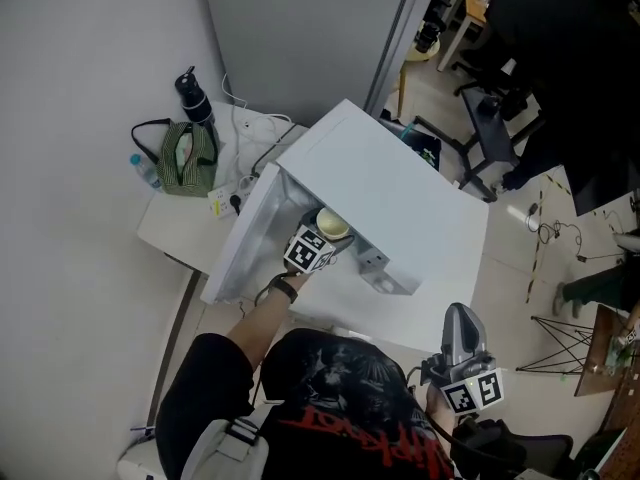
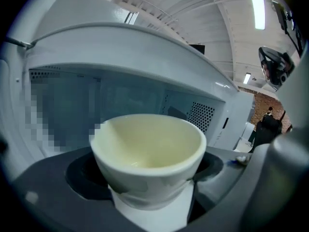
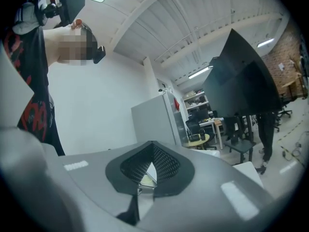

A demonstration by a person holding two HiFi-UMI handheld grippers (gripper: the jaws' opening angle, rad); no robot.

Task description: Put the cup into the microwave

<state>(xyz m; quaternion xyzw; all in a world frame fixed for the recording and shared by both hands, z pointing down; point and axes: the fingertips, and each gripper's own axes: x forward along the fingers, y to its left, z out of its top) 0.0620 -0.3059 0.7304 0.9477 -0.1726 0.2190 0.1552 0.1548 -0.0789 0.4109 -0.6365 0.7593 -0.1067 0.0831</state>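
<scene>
A cream cup (image 1: 333,225) sits between the jaws of my left gripper (image 1: 322,238), which is shut on it. The cup is at the mouth of the white microwave (image 1: 400,198), whose door (image 1: 238,253) hangs open to the left. In the left gripper view the cup (image 2: 147,151) fills the middle, upright and empty, with the microwave cavity (image 2: 135,93) right behind it. My right gripper (image 1: 461,320) is low at the right, away from the microwave, pointing upward. In the right gripper view its jaws (image 3: 145,180) are shut with nothing between them.
A white side table (image 1: 175,223) left of the microwave carries a green striped bag (image 1: 185,158), a black bottle (image 1: 193,96), a plastic bottle (image 1: 143,171) and cables. The wall runs along the left. Office chairs (image 1: 490,118) and floor cables lie to the right.
</scene>
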